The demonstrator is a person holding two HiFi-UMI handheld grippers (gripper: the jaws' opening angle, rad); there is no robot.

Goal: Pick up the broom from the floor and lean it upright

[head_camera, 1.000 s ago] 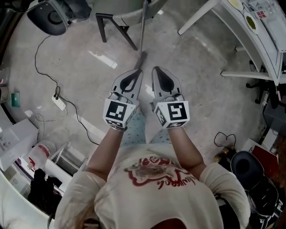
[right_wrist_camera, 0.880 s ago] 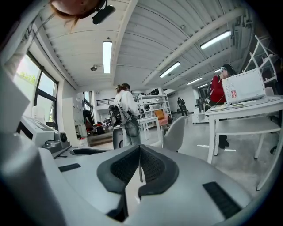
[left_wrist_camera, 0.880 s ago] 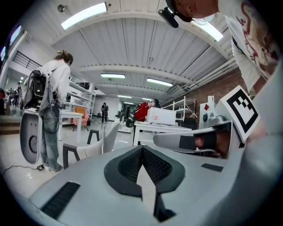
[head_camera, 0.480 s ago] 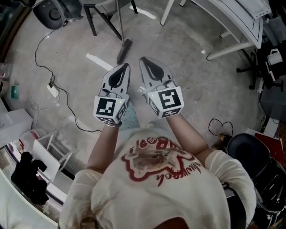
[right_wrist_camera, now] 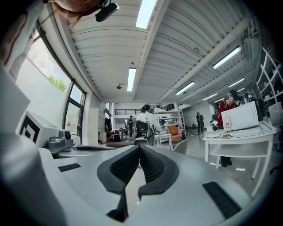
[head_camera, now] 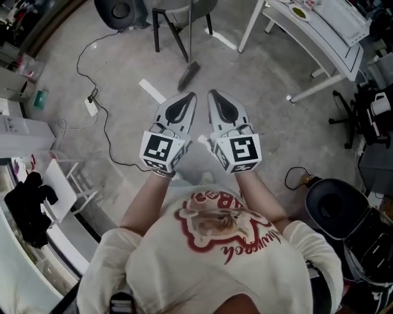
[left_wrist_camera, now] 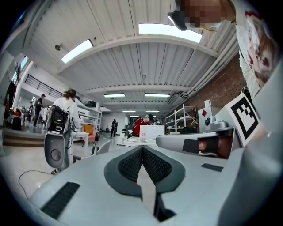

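The broom (head_camera: pixel 188 75) rests its dark grey head on the concrete floor, and its thin handle (head_camera: pixel 190 27) rises toward a dark-legged chair (head_camera: pixel 167 34) at the top of the head view. My left gripper (head_camera: pixel 188 98) and right gripper (head_camera: pixel 215 96) are held side by side just short of the broom head, not touching it. Both are shut with nothing between the jaws. In the left gripper view the left gripper (left_wrist_camera: pixel 142 150) points level into the hall, as does the right gripper (right_wrist_camera: pixel 139 148) in its own view. Neither gripper view shows the broom.
A white table (head_camera: pixel 319 43) stands at the upper right, with an office chair base (head_camera: pixel 121 11) at the top left. A power strip (head_camera: pixel 92 108) with its cable and a white tape strip (head_camera: pixel 151 91) lie on the floor. A black round seat (head_camera: pixel 334 208) is at right, white shelving (head_camera: pixel 61 184) at left.
Both grippers have risen and travelled across the room together, still side by side and shut. The floor looks farther off, and the broom stays just ahead of the tips.
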